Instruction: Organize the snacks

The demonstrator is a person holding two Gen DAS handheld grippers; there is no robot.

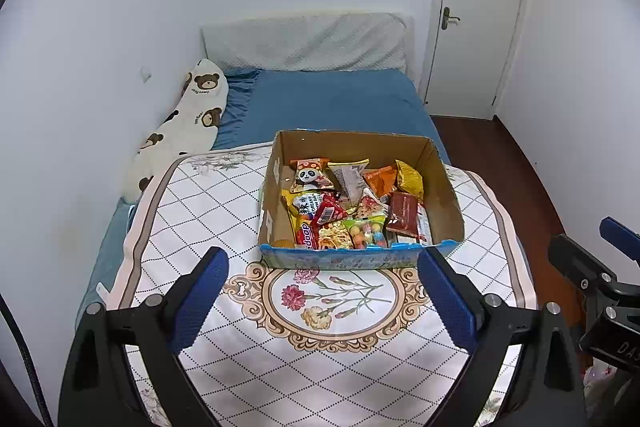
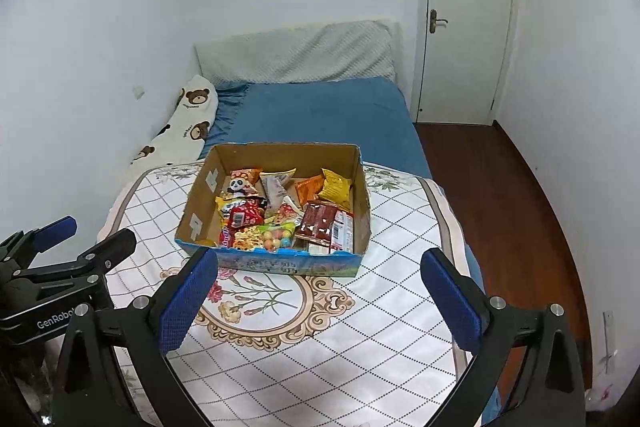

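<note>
1. Snacks [image 1: 352,207] fill a cardboard box [image 1: 448,195] that sits on a quilt [image 1: 224,211] with a diamond grid and a flower medallion, spread over the near end of a bed [image 1: 340,103].
2. Among the packets: a panda pack [image 1: 310,175] at the far left, a gold bag [image 1: 410,177] at the far right, a dark red bar [image 1: 402,215] near the right wall, and a clear bag of coloured candy balls [image 1: 366,233] against the near wall.
3. Left gripper [image 1: 322,303] has its fingers spread wide with nothing between them; the box lies just beyond the tips, centred in the gap and apart from both pads.
4. Right gripper [image 2: 320,303] is likewise wide and empty; in its view the box sits ahead of the tips, towards the left finger [image 2: 188,303], whose tip overlaps the box's near left corner in the picture.
5. Both grippers hang side by side above the quilt, each seen at the edge of the other's view.
</note>
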